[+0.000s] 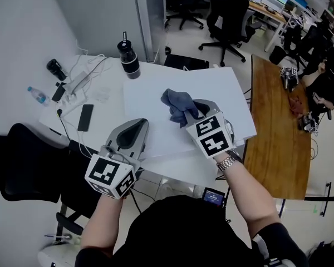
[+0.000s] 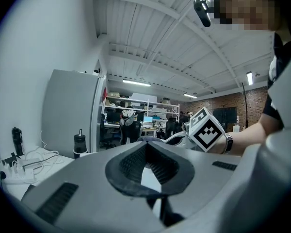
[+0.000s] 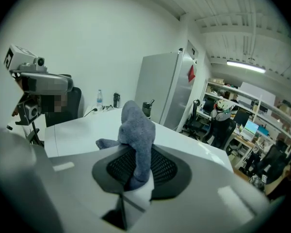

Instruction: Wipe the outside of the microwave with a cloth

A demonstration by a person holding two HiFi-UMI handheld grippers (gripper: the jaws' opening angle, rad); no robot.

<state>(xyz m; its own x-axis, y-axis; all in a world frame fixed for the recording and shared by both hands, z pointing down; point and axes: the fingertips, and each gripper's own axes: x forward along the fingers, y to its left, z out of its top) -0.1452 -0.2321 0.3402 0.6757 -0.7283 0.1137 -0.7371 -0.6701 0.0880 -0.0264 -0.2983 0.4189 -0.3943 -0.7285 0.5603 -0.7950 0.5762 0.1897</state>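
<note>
The right gripper has its fingers clamped on a crumpled blue-grey cloth, held over the top of the white box-shaped microwave on the white bench. The left gripper hovers beside it, fingers closed on nothing. Wiping looks about to start. Next, the cloth needs pressing flat on the top panel and sweeping across.

I see a white table carrying the microwave, whose flat white top fills its right part. To the left of it lie a black phone and a power strip with white cables. A clear water bottle lies near the far left edge. A black tumbler stands upright at the back.
</note>
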